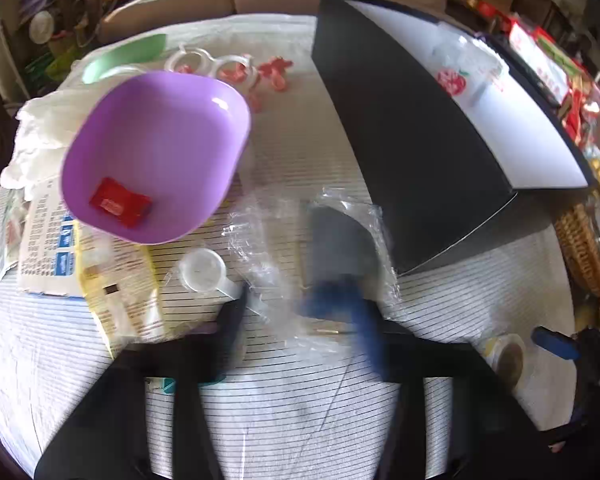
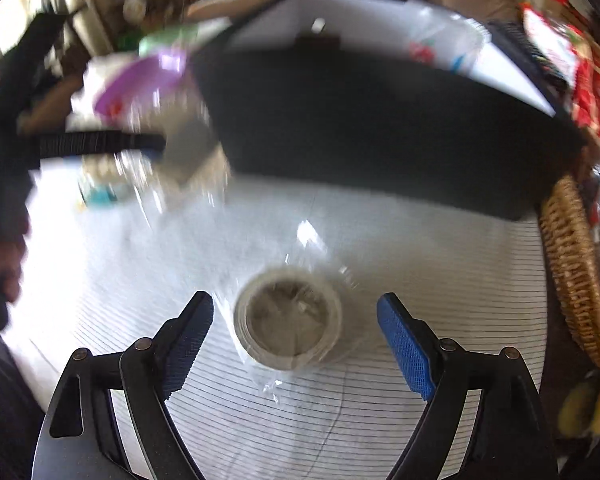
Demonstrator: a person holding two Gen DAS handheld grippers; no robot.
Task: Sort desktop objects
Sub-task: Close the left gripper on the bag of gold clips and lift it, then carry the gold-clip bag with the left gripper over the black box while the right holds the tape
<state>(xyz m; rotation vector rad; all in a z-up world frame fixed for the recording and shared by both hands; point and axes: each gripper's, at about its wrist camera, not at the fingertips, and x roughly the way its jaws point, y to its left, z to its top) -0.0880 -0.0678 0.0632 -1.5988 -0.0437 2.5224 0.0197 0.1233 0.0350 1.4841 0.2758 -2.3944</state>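
Right gripper (image 2: 296, 340) fingers spread wide around tape roll (image 2: 288, 326) at lower centre on striped desk (image 2: 440, 280), left gripper (image 1: 296, 300) blurred, fingers narrow over clear plastic wrapper (image 1: 340, 232), leaflet (image 1: 46, 236) print unreadable, red packet (image 1: 120, 202) in purple bowl (image 1: 156, 152) upper left.

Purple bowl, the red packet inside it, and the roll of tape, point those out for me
purple bowl (image 1: 156, 136), left wrist view, bare inner floor of the bowl
red packet (image 1: 120, 202), left wrist view, middle of the wrapper
roll of tape (image 2: 288, 322), right wrist view, middle of the roll, wrapped in clear film
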